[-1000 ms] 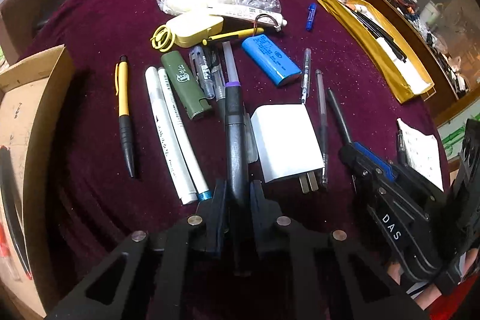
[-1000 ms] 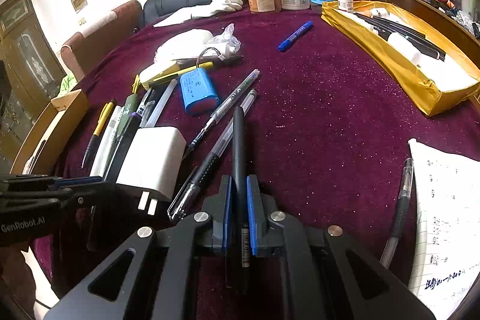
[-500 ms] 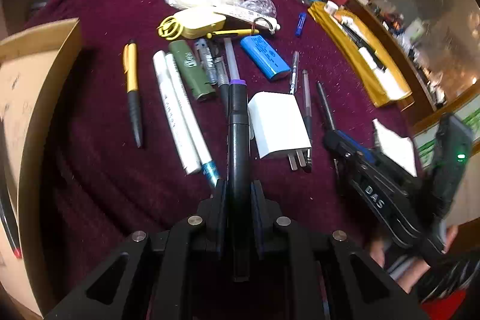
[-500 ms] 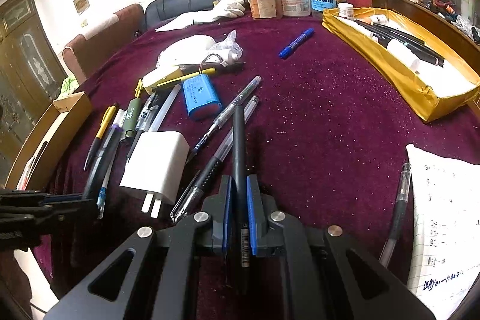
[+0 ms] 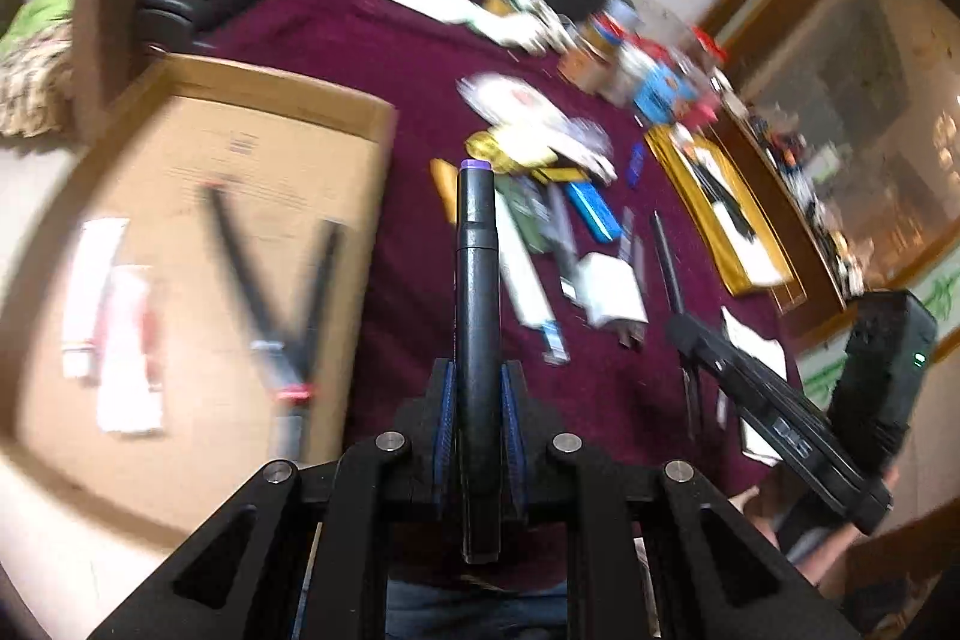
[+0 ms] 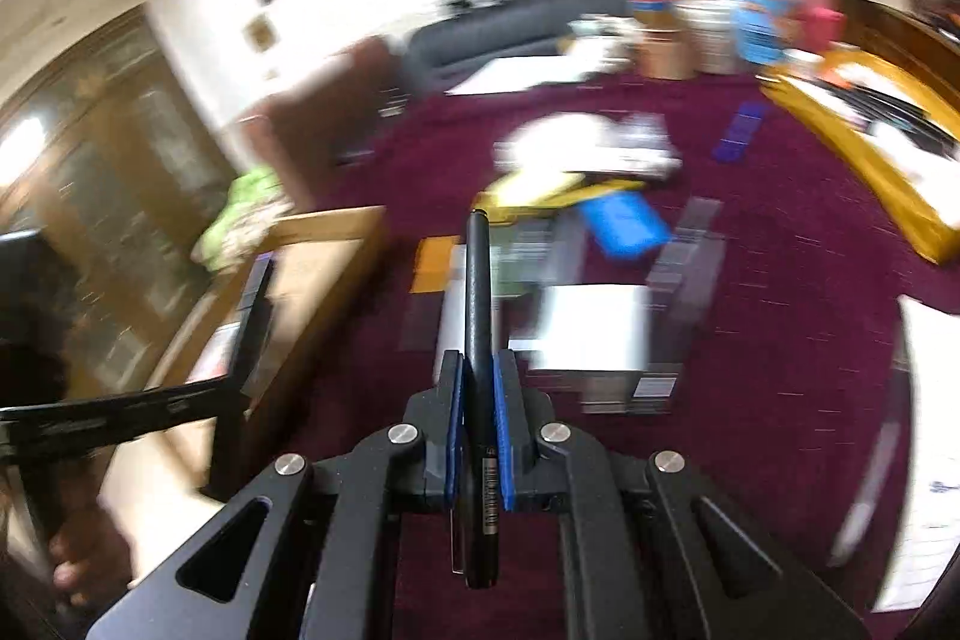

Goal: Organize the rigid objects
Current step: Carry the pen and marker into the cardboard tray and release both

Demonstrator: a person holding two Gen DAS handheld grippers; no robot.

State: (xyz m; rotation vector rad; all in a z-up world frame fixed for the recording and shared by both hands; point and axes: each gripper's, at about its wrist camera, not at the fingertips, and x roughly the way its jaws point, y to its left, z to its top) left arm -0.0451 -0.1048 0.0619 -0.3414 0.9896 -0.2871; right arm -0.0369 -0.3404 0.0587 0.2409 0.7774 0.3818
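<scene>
Two pens gripped — one per tool.
My left tool (image 5: 478, 400) clamps a thick matte marker (image 5: 477, 280) beside the cardboard box (image 5: 252, 100); my right tool (image 6: 478, 400) pinches a slim black pen (image 6: 478, 292) above the velvety counter (image 6: 780, 340).

The cardboard box (image 5: 198, 232) lay open-topped at the table's left edge, its floor partly taken by two dark pens (image 5: 264, 280) and white packets (image 5: 114, 322). A bare strip of maroon cloth (image 5: 414, 280) ran between box and the crowded pen pile (image 5: 540, 232). The right gripper (image 5: 690, 334) stood beyond the white charger (image 5: 612, 292)
</scene>
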